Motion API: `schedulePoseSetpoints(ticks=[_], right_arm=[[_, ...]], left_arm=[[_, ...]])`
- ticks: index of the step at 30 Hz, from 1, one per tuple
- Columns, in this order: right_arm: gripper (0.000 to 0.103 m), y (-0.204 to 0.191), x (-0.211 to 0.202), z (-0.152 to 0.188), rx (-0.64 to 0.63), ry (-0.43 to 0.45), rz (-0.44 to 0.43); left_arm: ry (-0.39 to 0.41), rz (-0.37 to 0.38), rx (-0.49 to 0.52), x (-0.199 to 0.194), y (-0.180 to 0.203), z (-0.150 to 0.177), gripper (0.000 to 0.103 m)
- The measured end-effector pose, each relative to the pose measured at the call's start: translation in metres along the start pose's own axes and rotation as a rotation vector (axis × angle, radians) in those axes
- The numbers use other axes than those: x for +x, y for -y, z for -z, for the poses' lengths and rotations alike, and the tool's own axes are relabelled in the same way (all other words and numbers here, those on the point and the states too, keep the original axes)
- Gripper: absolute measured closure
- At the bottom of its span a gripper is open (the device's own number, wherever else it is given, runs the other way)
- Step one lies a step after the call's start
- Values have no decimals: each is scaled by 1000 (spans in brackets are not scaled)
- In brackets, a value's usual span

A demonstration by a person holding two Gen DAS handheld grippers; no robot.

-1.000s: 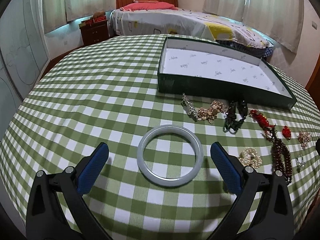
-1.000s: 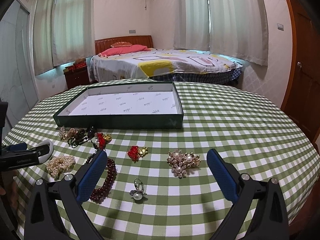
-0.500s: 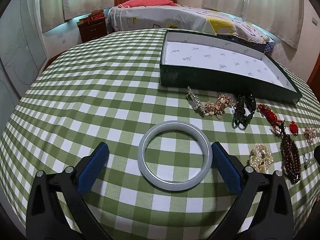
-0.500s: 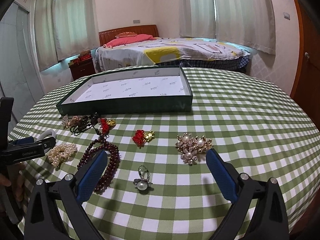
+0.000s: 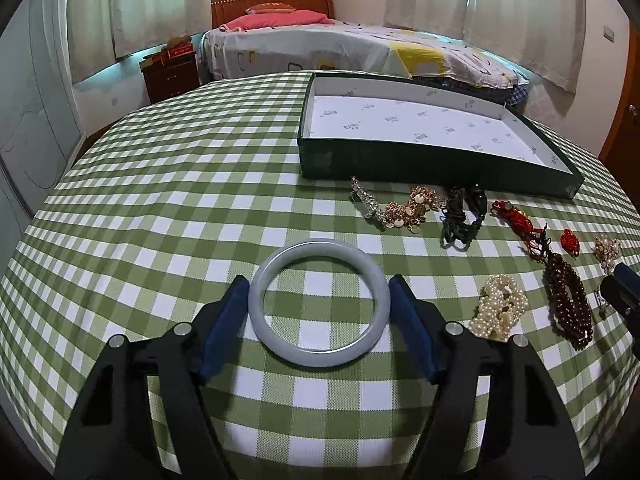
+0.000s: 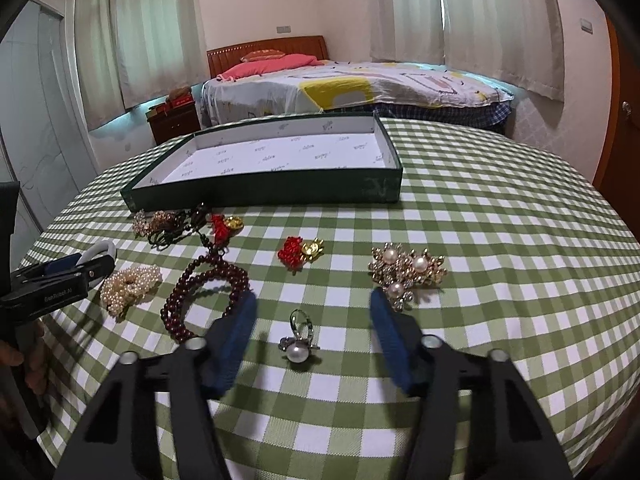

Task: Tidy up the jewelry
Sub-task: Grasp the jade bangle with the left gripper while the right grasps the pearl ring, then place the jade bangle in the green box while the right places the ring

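The left gripper (image 5: 319, 308) had just been closing its jaws around the bangle (image 5: 319, 303), which lay flat on the table (image 5: 168, 216) between them. The blue pads sat against its rim at 9 and 3 o'clock, clamped on it as far as the left wrist view showed. The bangle was a smooth, pale grey-white ring, glossy like stone.

The right gripper (image 6: 313, 322) had also been closing, but its jaws stood apart. The ring (image 6: 298, 342) lay between them, touching neither: a thin metal band with one round pearl.

At 1 o'clock from the ring lay a gilt brooch (image 6: 405, 270) with three pearls and spiky petals. At 10 o'clock, dark red beads (image 6: 204, 300) curled in a loop, with a knobbly pearl cluster (image 6: 129, 285) beyond. At 12 o'clock sat a red-and-gold charm (image 6: 298, 254).

The box (image 6: 272, 190) stood farther back, shallow, dark green outside, white printed paper inside. A green-and-white checked cloth covered the table.
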State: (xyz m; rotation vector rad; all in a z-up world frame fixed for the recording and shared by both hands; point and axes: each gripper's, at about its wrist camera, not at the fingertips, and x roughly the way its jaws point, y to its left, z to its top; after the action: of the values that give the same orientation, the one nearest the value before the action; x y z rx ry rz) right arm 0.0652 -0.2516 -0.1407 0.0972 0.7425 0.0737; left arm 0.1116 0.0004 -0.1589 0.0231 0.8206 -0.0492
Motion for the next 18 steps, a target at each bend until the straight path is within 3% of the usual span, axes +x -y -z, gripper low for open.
schedulePoseSetpoints(ticks=[18], right_arm=[[81, -1, 2, 9, -13, -61, -20]], left_arm=[[7, -16, -34, -9, -4, 6, 34]])
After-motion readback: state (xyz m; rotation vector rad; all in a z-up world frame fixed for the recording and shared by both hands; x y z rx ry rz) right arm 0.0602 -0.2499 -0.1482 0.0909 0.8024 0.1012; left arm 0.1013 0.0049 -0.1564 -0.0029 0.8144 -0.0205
